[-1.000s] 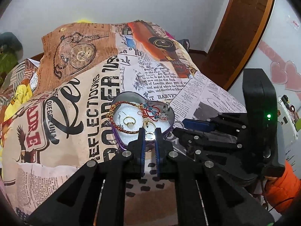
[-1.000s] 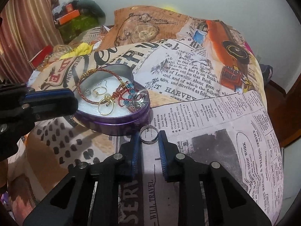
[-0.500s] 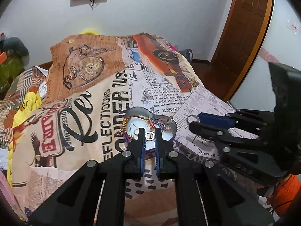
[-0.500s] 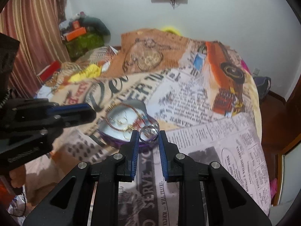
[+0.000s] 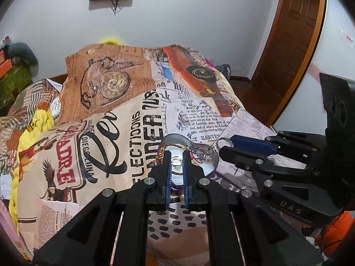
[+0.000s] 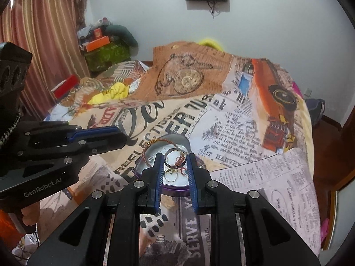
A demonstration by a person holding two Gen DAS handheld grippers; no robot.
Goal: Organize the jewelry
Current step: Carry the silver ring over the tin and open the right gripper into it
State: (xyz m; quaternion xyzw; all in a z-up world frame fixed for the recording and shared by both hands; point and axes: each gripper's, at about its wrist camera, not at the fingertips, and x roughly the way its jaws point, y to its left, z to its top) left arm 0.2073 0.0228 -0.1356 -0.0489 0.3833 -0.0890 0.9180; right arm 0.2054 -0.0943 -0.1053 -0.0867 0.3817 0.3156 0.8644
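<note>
A heart-shaped purple tin [image 5: 211, 169] lies on the newspaper-print cloth and holds a braided bracelet [image 6: 155, 143], gold rings and beaded pieces. My right gripper [image 6: 174, 157] hangs above the tin [image 6: 177, 188], shut on a silver ring [image 6: 172, 166] that stands upright between its blue pads. In the left wrist view this ring [image 5: 222, 141] pokes out at the right gripper's [image 5: 224, 148] tip, beside the tin's right lobe. My left gripper [image 5: 176, 155] is over the tin's near side, shut on a small pale ring [image 5: 176, 161]. From the right, the left gripper [image 6: 121, 137] sits left of the tin.
The printed cloth [image 5: 115, 115] covers a bed that drops away at the right edge. A wooden door [image 5: 295, 44] stands to the right. Boxes and a green bag [image 6: 104, 53] sit by the curtain [image 6: 44, 44]. An orange sleeve [image 5: 335, 232] shows behind the right gripper.
Both grippers have risen away from the tin, which now looks smaller. The right gripper carried the silver ring from beside the tin to above it. Both grips are unchanged.
</note>
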